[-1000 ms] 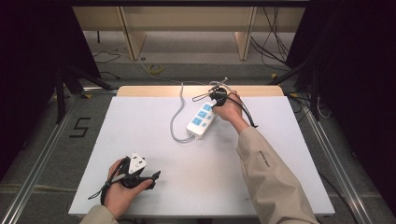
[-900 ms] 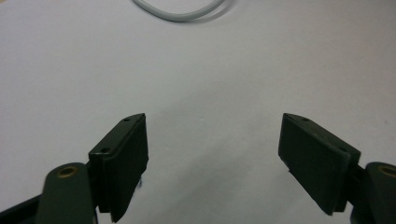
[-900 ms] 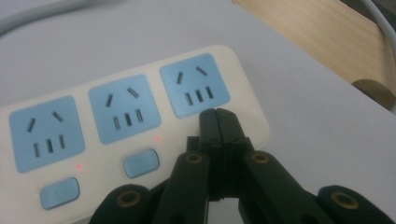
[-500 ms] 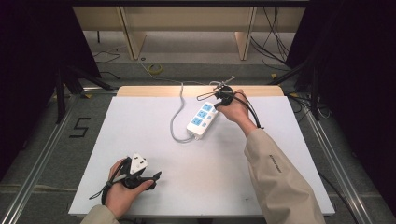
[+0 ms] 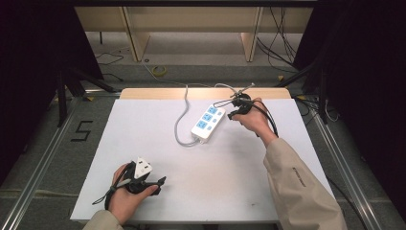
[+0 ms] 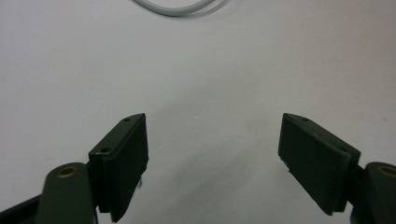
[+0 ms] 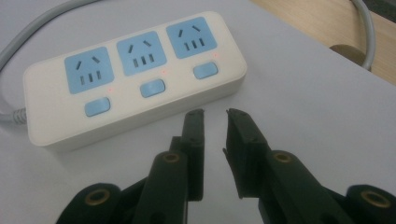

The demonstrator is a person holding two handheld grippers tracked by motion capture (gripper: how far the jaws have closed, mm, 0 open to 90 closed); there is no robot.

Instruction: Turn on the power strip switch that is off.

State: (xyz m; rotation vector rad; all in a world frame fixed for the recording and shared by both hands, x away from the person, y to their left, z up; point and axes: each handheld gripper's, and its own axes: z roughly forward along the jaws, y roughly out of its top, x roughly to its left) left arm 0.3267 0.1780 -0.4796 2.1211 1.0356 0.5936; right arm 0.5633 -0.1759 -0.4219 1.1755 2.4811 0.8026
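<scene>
Apparently done: power strip (image 7: 135, 79) switches glow red; right gripper (image 7: 215, 116), just opening, empty beside it; left gripper (image 6: 212, 140) wide, empty.

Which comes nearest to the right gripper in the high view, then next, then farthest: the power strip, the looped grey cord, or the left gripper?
1. power strip: just left of the right gripper, beside its jaws.
2. grey cord: loops farther left, beyond the strip.
3. left gripper: far off, at the table's near left edge.
</scene>
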